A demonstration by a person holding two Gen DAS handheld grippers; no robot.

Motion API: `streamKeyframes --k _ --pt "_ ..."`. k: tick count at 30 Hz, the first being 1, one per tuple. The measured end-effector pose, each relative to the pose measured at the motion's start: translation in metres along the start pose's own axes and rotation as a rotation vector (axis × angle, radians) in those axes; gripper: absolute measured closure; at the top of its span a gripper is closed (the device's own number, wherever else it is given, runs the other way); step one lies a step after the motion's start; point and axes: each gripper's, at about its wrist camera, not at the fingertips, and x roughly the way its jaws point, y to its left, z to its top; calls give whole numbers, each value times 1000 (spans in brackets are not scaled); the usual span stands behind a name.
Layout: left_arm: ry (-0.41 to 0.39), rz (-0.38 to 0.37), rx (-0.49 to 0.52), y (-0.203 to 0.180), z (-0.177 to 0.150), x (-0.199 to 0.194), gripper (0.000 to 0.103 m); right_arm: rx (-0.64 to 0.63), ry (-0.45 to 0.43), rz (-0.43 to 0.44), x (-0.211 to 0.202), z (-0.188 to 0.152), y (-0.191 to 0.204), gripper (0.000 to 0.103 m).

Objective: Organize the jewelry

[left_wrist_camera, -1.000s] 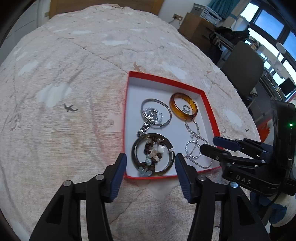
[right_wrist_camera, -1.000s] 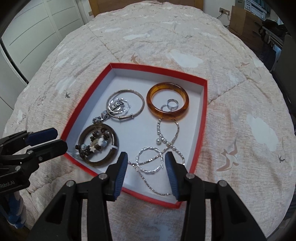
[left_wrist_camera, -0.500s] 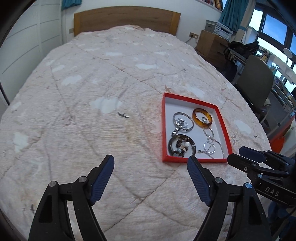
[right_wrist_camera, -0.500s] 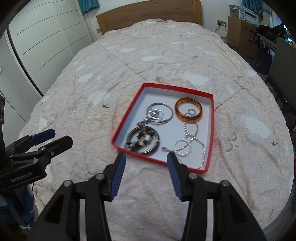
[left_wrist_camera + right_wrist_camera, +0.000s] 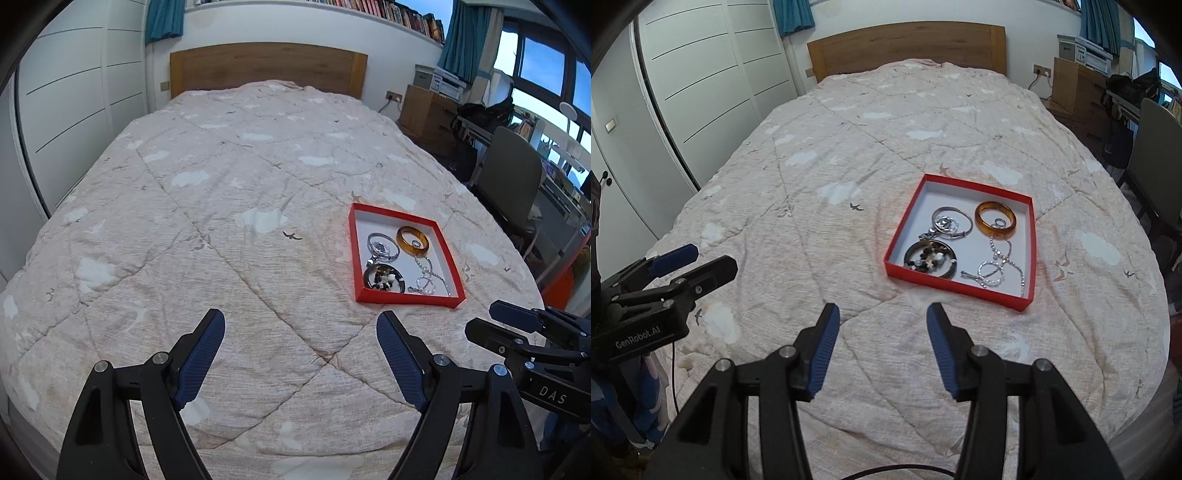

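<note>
Red tray (image 5: pixel 960 286) of jewelry (image 5: pixel 995 219) sits on bed (image 5: pixel 849 147) near its right edge. Left gripper (image 5: pixel 301 338) fingers wide, empty, just been opening; right gripper (image 5: pixel 882 332) fingers partly apart, empty, opening too.

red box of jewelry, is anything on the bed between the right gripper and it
Nothing visible. Only bare quilt lies between the open right gripper and the red box. The left gripper is off to the side, clear of that path.
</note>
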Motion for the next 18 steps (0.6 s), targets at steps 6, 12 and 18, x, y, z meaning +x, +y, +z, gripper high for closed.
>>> streamKeyframes --k 6,12,18 --pt "-29 14 -16 13 -8 -20 19 -7 -19 -9 -17 -8 11 55" --pt "-51 28 -25 19 -18 -36 18 14 -31 -27 -27 -18 12 53" --pt "-59 54 -18 20 -23 -43 14 30 -56 -41 -34 -24 13 48"
